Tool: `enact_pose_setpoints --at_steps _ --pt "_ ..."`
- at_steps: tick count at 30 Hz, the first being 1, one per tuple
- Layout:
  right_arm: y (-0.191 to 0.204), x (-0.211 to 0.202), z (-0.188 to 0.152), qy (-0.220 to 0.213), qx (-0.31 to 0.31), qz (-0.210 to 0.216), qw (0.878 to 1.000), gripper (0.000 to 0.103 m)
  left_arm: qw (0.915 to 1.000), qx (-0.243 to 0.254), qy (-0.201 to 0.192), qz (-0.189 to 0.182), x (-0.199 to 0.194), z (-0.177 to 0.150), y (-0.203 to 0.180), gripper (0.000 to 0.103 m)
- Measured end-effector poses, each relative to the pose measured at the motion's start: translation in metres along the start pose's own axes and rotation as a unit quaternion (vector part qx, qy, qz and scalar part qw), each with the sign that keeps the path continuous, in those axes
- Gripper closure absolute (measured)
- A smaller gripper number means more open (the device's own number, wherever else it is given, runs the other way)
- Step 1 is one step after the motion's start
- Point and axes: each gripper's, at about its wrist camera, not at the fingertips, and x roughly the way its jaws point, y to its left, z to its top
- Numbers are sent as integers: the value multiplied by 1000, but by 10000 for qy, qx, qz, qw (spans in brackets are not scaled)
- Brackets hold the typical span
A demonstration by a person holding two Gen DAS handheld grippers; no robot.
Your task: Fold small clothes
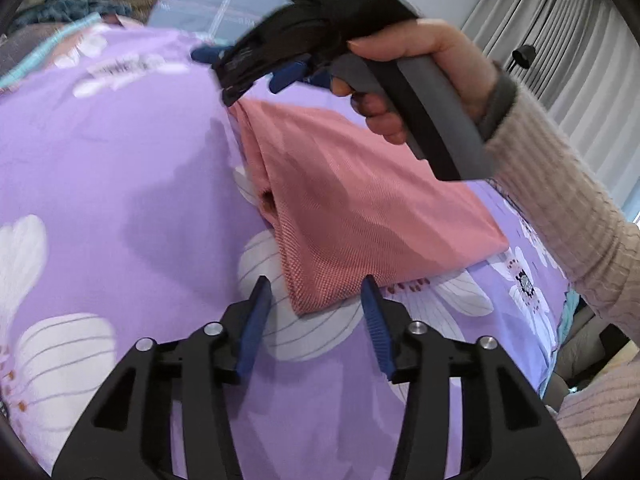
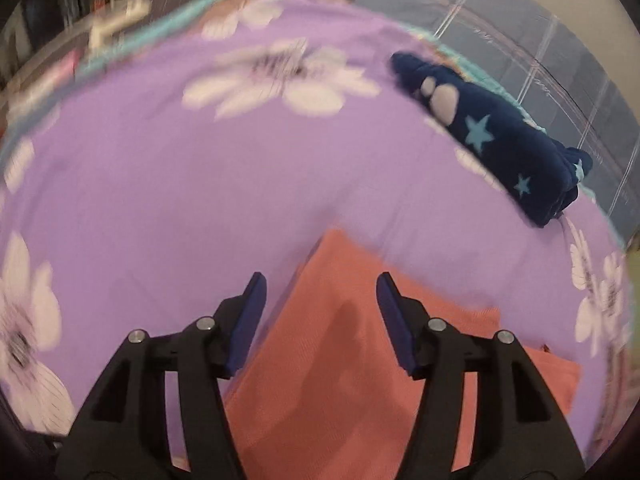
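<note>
A folded salmon-pink cloth (image 1: 352, 208) lies flat on the purple flowered bedsheet (image 1: 120, 168). My left gripper (image 1: 316, 292) is open, its blue fingertips on either side of the cloth's near corner, just above it. My right gripper (image 1: 256, 68) shows in the left wrist view, held by a hand over the cloth's far end. In the right wrist view the right gripper (image 2: 320, 284) is open above the pink cloth (image 2: 340, 352), empty. The right wrist view is blurred.
A folded dark blue garment with light stars (image 2: 496, 140) lies at the sheet's far right edge. A grey-blue checked blanket (image 2: 520, 40) lies beyond it. Grey curtains (image 1: 560, 48) hang at the right. The person's beige sleeve (image 1: 560, 200) reaches in.
</note>
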Motion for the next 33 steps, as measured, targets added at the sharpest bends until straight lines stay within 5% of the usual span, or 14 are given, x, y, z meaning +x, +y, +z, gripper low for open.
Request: enact_pose_setpoints --at_steps 1,2,3,5,8,10,11,12,14,21,26,28,30,33 --pt "10 12 -2 160 -160 -228 9995 49 9998 -91 51 -161 4 3 3 55" --pt "17 23 -3 227 -267 -425 9985 66 9995 -158 65 -270 5 5 6 62" --pt "21 26 -6 125 -282 -568 9979 97 9988 -241 147 -389 7 6 10 93" --pt "21 32 -4 -98 -235 -938 9953 97 9988 -295 174 -337 7 3 12 94" --pt "3 40 1 -227 324 -628 9972 97 10000 13 90 5 0 -1 1 95" --pt "3 39 -1 -403 140 -527 9977 91 9999 27 118 42 0 -3 1 94" --pt "3 34 -3 -450 -12 -438 9980 83 9999 17 117 19 -1 -3 2 94" --pt "1 28 -7 -500 -90 -325 9982 57 9999 57 91 35 -5 -4 2 92" --pt "-17 1 -23 -782 137 -166 9967 40 9998 146 31 161 -11 -4 1 90" --pt "-115 -65 -140 -1494 1560 229 9761 48 9968 481 -327 550 -31 14 -12 71" --pt "-181 -76 -269 -1327 2897 -370 9471 56 9942 946 -197 477 -5 32 -40 65" --pt "-199 -66 -321 -932 3458 -487 9324 63 9921 1143 12 525 16 34 -50 53" --pt "-202 -67 -353 -1202 3470 -304 9296 78 9882 1252 348 817 41 30 -52 51" --pt "-194 -77 -360 -1112 3320 -567 9350 79 9845 1388 430 982 48 27 -56 46"
